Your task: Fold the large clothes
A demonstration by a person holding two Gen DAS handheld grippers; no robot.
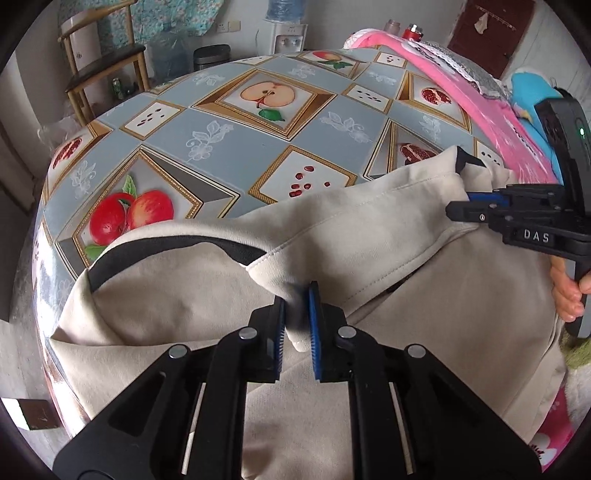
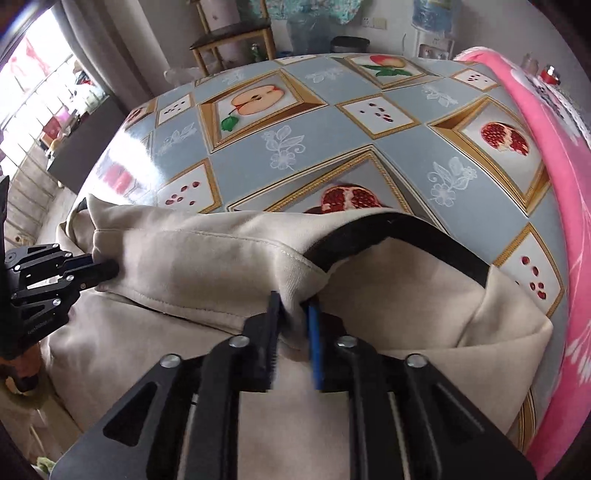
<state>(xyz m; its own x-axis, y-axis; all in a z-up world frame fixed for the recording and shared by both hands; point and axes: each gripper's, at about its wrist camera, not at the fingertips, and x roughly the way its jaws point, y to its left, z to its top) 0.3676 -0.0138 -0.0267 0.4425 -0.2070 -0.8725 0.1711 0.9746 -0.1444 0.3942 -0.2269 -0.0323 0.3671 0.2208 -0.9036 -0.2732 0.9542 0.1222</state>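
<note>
A large cream garment (image 1: 369, 229) with black trim (image 1: 166, 243) lies bunched on the near part of the fruit-patterned table (image 1: 258, 147). My left gripper (image 1: 295, 314) is shut on a raised fold of its hem, and cloth fills the gap between the blue pads. From the right wrist it shows at the left edge (image 2: 110, 267), clamped on the same fold. My right gripper (image 2: 293, 317) holds another pinch of the cream garment (image 2: 184, 251) beside the black trim (image 2: 406, 236), cloth packed between its fingers. It also appears at the right (image 1: 463, 205), held by a hand.
A pink cloth (image 1: 461, 92) lies along the table's right side, with a blue item (image 1: 532, 92) beyond it. Past the far edge stand a wooden chair (image 1: 103, 66), a dark bin (image 1: 212, 57) and a water dispenser (image 1: 288, 33). The patterned table top (image 2: 332, 122) stretches ahead.
</note>
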